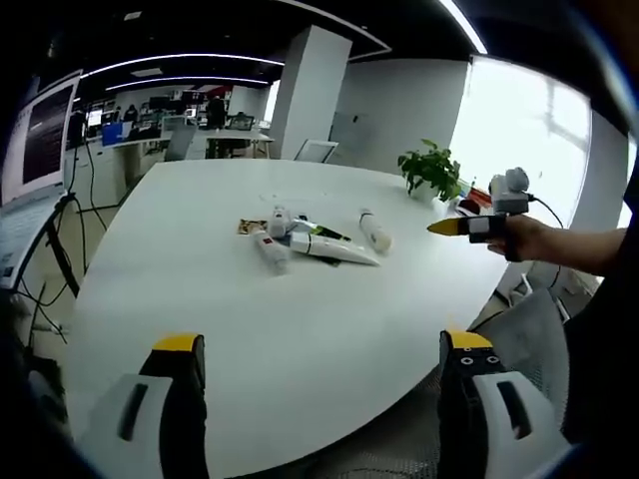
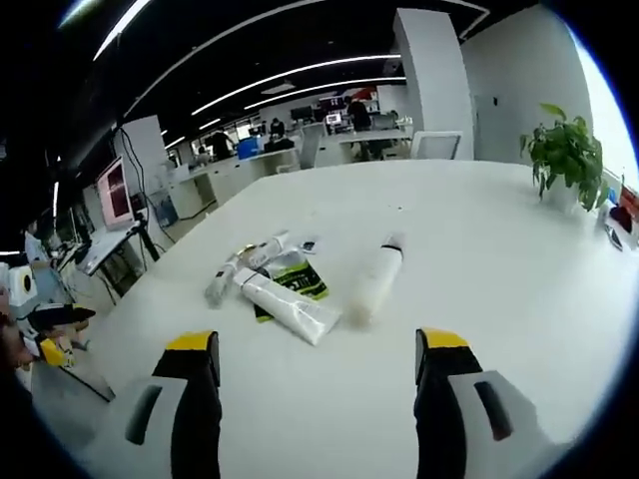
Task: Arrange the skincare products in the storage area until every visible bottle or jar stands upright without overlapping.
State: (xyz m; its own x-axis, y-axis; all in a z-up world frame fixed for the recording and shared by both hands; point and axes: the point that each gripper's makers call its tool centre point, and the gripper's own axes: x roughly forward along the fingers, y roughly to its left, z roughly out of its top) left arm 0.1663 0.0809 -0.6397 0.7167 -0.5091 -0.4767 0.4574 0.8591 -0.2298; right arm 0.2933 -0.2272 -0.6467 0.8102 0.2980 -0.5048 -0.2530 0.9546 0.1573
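Several skincare products lie on their sides in a loose cluster in the middle of the white table. In the left gripper view I see a white tube, a white bottle, a second white bottle and a dark green packet. The right gripper view shows the tube partly over the green packet, one bottle to its right and slimmer bottles to its left. My left gripper is open near the table edge. My right gripper is open short of the tube, holding nothing.
A potted plant stands at the table's far side. My right gripper, held by a hand, hovers beside the table. A grey chair sits below it. A monitor and desks stand off to the side.
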